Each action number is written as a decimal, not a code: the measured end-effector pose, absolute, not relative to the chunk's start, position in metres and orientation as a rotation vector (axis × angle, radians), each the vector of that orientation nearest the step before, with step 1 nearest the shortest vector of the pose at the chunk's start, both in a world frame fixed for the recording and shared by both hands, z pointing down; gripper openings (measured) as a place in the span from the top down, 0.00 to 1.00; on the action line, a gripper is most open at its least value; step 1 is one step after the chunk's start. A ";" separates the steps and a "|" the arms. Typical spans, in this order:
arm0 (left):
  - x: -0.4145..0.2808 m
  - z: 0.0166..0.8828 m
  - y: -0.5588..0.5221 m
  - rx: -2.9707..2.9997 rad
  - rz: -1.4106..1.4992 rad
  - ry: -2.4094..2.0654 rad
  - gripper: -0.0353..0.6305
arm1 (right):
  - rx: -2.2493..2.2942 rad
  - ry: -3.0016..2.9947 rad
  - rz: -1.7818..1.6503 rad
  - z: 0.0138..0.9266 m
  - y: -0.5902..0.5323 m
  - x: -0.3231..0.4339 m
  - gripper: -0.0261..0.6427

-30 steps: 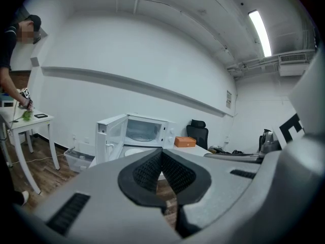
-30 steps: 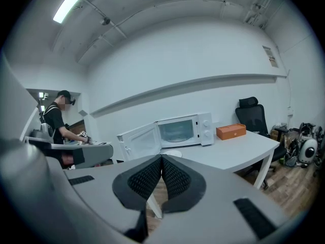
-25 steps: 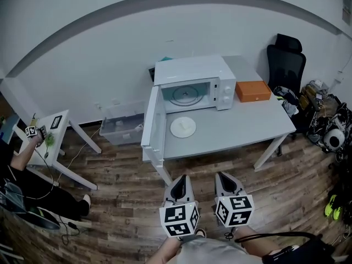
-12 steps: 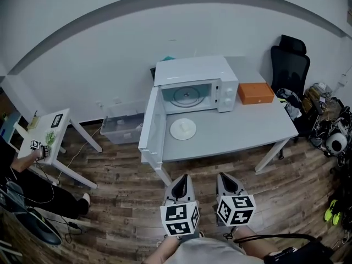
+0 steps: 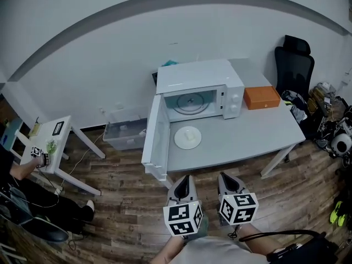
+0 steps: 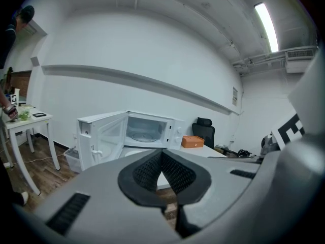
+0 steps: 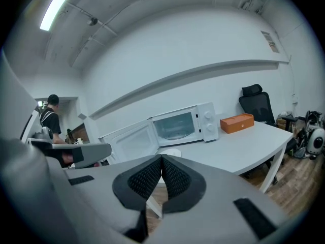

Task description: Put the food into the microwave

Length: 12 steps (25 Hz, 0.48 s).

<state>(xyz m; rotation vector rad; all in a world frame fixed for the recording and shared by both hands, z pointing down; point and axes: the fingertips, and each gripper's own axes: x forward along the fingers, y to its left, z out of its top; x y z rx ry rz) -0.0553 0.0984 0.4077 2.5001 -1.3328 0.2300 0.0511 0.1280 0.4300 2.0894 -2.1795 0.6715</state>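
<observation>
Left claw (image 5: 183, 179), right claw (image 5: 225, 177) (both closed) well short of microwave door (image 5: 155, 133).

I'm in an office-style workroom. Black office chair (image 5: 294, 65) upper right, grey desk (image 5: 258, 133) mid-frame carrying a microwave (image 5: 201, 84), small white side desk (image 5: 54, 143) at left edge. Ceiling strip light (image 6: 267, 19), gear pile (image 5: 333, 131) at right edge, wood-look floor (image 5: 121, 202).

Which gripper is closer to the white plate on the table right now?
Left. The left gripper is in line with the plate, short of the table; the right gripper sits further right.
</observation>
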 end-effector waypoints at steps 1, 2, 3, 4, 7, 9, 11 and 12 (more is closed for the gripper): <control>-0.054 0.407 0.093 2.500 0.228 -1.333 0.95 | 2.080 -2.179 0.671 0.430 0.122 0.052 0.94; -0.053 0.407 0.088 2.499 0.228 -1.334 0.95 | 2.074 -2.181 0.669 0.430 0.116 0.052 0.94; -0.053 0.407 0.081 2.496 0.229 -1.336 0.95 | 2.070 -2.186 0.666 0.429 0.109 0.051 0.94; -0.052 0.407 0.075 2.493 0.231 -1.339 0.95 | 2.068 -2.191 0.665 0.428 0.103 0.051 0.94; -0.051 0.408 0.059 2.485 0.239 -1.345 0.95 | 2.059 -2.203 0.667 0.426 0.086 0.052 0.94; -0.049 0.408 0.049 2.483 0.242 -1.345 0.95 | 2.056 -2.205 0.671 0.427 0.076 0.053 0.94; -0.046 0.409 0.039 2.483 0.247 -1.342 0.95 | 2.060 -2.204 0.677 0.427 0.066 0.056 0.94; -0.044 0.409 0.034 2.482 0.250 -1.340 0.95 | 2.062 -2.203 0.680 0.427 0.061 0.057 0.94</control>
